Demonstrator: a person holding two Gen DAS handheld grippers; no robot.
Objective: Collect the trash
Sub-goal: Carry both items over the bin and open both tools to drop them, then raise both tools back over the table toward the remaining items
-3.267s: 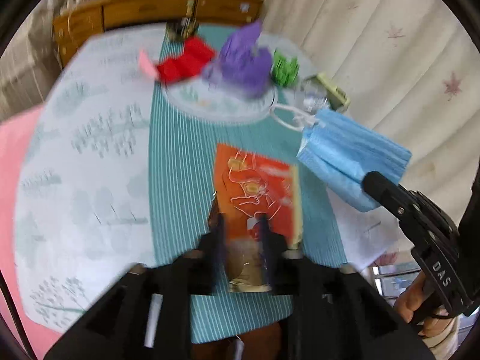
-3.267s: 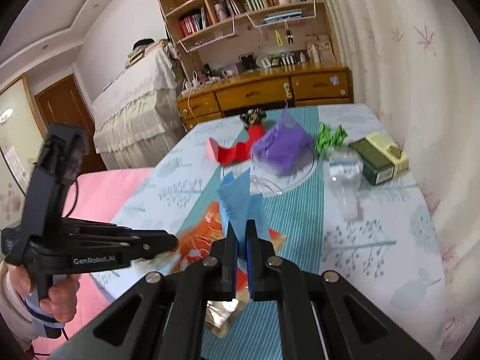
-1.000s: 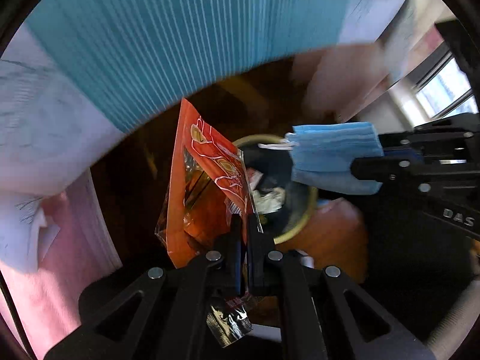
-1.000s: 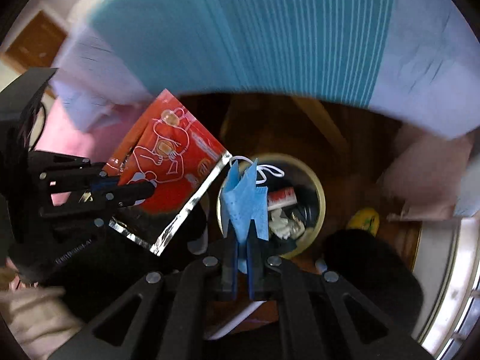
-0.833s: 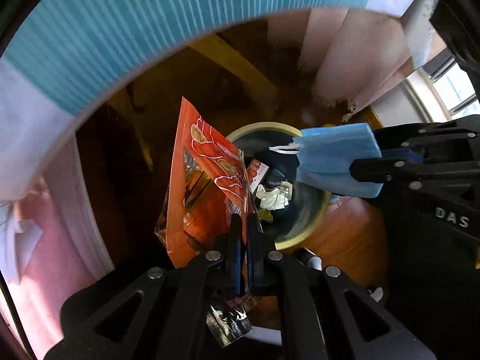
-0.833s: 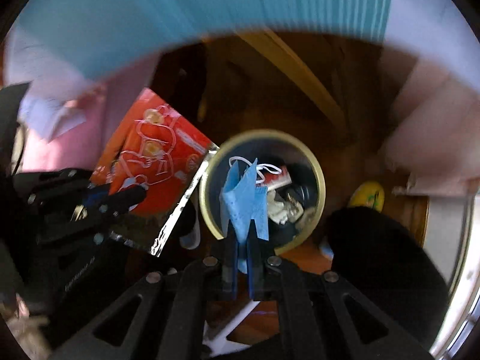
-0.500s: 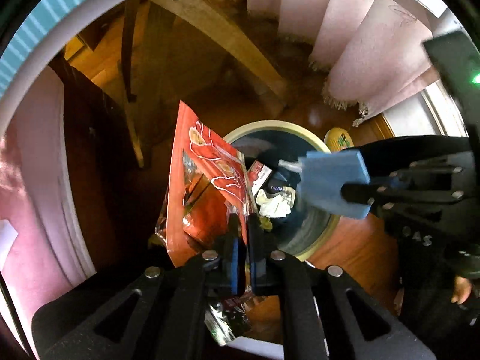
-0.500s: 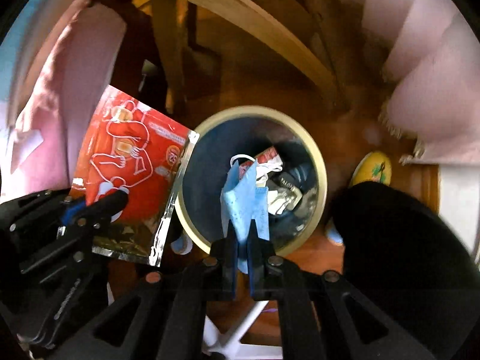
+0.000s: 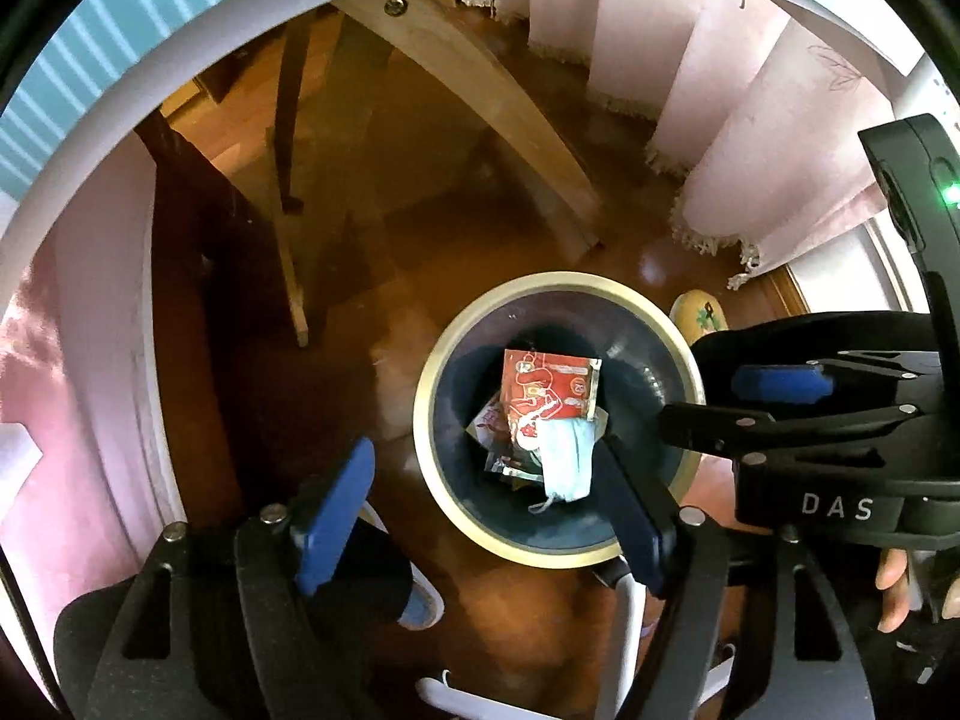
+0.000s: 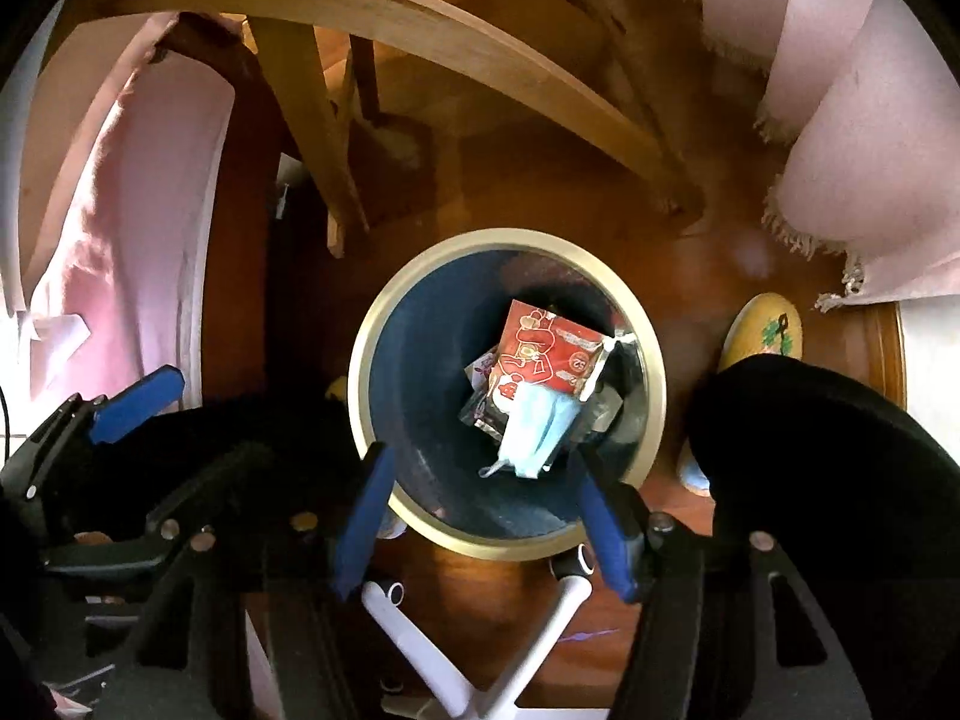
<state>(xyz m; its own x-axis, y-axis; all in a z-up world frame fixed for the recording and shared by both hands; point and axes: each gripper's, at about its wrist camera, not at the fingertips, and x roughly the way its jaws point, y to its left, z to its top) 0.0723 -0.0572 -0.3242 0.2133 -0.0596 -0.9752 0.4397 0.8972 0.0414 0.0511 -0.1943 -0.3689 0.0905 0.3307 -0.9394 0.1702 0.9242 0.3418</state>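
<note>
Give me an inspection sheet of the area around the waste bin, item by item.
Surface: wooden floor, glossy brown, under a table.
Job's things: round waste bin with a pale rim; red snack wrapper and blue face mask lie inside on other rubbish.
Clutter: a yellow embroidered slipper on the floor beside the bin.
Grippers: left claw and right claw both above the bin, jaws opening, nothing between them.
Cables: nothing seen.
Surroundings: wooden table legs, pink fringed curtain, white chair base, striped teal tablecloth edge overhead.
</note>
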